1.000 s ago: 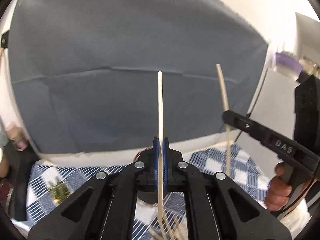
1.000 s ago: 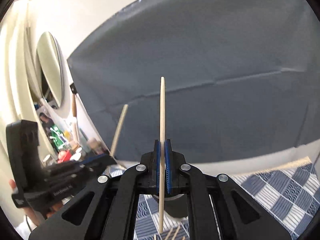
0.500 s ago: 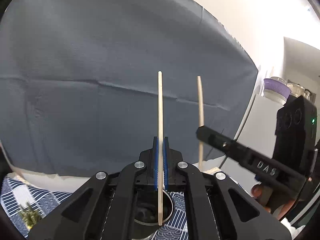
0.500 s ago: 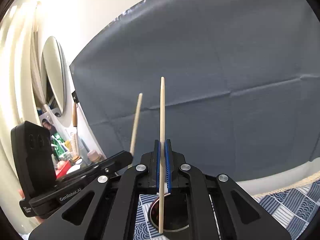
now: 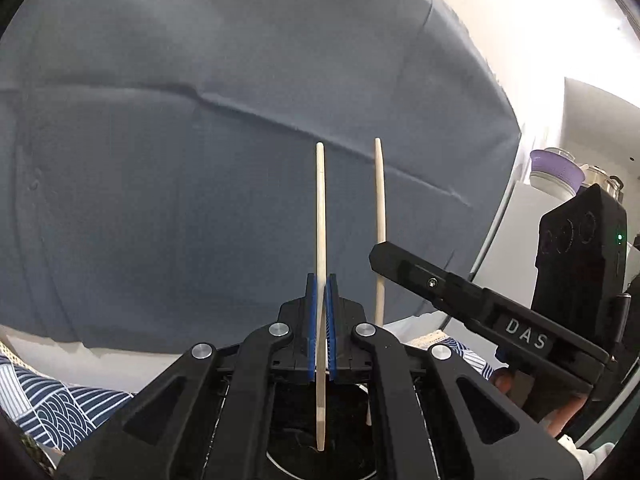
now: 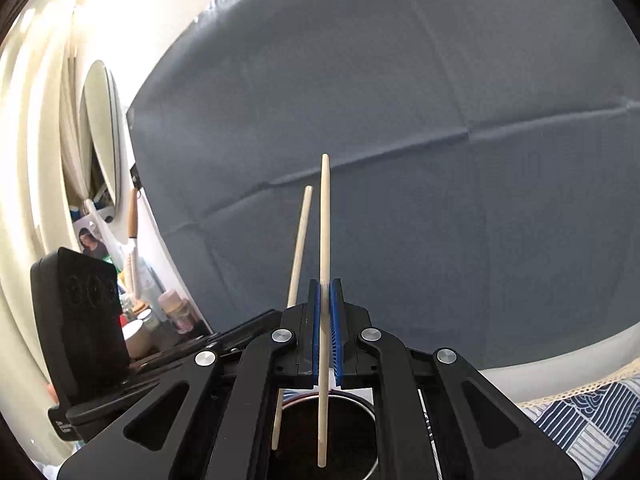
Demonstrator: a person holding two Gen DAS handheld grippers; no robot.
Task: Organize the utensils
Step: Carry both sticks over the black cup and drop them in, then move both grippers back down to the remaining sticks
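Chopsticks are what you hold, one in each gripper, both standing nearly upright over a dark round cup below. Your left gripper (image 5: 320, 292) has its blue pads pressed together on the left chopstick (image 5: 320, 216), which runs up past the fingertips and down between the black arms, its lower end hanging over the cup (image 5: 280, 458). In the left wrist view your right gripper (image 5: 380, 256) comes in from the right as a black bar marked DAS, and the right chopstick (image 5: 379, 192) rises from it just beside the left one, not touching it there.

In the right wrist view the right gripper (image 6: 327, 294) is likewise clamped on its chopstick (image 6: 325, 220). The stick's lower end sits over the mouth of the cup (image 6: 370, 410), whose metal rim shows between the arms. The left chopstick (image 6: 300, 240) leans in from the left, its top tilted toward the right one, its lower end also over the cup's mouth. You cannot tell whether either tip touches the cup's inside.

A grey cloth (image 6: 440, 160) hangs behind everything. A blue patterned tablecloth (image 6: 592, 412) covers the table.
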